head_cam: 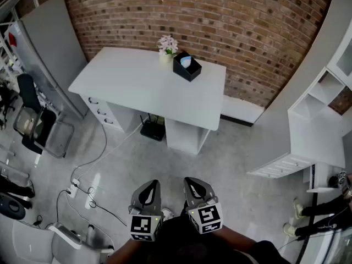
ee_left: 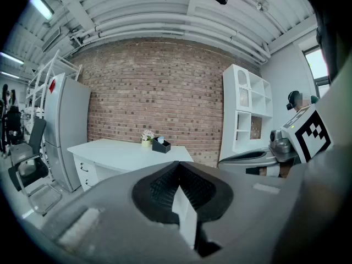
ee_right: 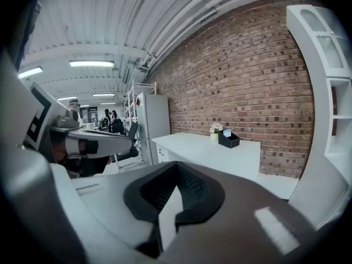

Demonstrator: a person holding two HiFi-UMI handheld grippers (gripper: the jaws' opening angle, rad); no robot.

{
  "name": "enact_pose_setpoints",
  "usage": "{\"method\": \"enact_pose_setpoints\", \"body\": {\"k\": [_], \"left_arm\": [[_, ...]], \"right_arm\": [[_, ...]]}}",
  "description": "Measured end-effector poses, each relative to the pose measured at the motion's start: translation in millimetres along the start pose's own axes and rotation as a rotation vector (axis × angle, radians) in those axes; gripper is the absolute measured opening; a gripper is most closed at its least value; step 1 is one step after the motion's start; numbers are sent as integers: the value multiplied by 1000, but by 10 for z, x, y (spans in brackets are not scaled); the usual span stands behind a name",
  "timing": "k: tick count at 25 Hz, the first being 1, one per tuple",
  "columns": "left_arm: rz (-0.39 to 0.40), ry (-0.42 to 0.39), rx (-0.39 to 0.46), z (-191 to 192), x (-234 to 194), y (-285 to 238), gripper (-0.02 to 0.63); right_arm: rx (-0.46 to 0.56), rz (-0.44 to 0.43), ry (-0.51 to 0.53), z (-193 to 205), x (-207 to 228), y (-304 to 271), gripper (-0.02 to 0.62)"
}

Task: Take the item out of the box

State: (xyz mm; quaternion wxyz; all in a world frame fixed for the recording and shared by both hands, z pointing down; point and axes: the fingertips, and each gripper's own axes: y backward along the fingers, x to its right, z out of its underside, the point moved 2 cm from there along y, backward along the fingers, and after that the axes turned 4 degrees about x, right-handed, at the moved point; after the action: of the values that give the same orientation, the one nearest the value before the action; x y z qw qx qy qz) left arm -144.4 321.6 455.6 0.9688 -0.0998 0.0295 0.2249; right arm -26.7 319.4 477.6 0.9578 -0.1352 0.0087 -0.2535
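A black open box [head_cam: 187, 66] stands at the far right corner of the white desk [head_cam: 137, 81], far from me. A pale blue item [head_cam: 186, 61] sticks up out of it. The box also shows small in the left gripper view [ee_left: 161, 146] and in the right gripper view [ee_right: 228, 140]. My left gripper [head_cam: 152, 184] and right gripper [head_cam: 190, 181] are held side by side low over the floor, well short of the desk. Both point toward it. On each, the jaws meet at the tip with nothing between them [ee_left: 179, 167] [ee_right: 176, 166].
A small pot of flowers [head_cam: 167, 44] stands right next to the box. A black office chair [head_cam: 33, 120] and floor cables with a power strip [head_cam: 77, 190] lie to the left. A white shelf unit [head_cam: 316, 128] stands to the right, with a person's feet [head_cam: 297, 219] beside it.
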Motion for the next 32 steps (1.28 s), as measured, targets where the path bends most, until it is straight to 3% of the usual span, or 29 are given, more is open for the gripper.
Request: {"method": "enact_pose_setpoints", "body": {"k": [19,32], "left_arm": [[28,-1,-19,28,123,-80,4],[6,17,-1,-93,67,-482,5]], "right_arm": [[28,-15,-54,-24,53,58,2],[37,-28,-49,-201,396,-228,2]]}}
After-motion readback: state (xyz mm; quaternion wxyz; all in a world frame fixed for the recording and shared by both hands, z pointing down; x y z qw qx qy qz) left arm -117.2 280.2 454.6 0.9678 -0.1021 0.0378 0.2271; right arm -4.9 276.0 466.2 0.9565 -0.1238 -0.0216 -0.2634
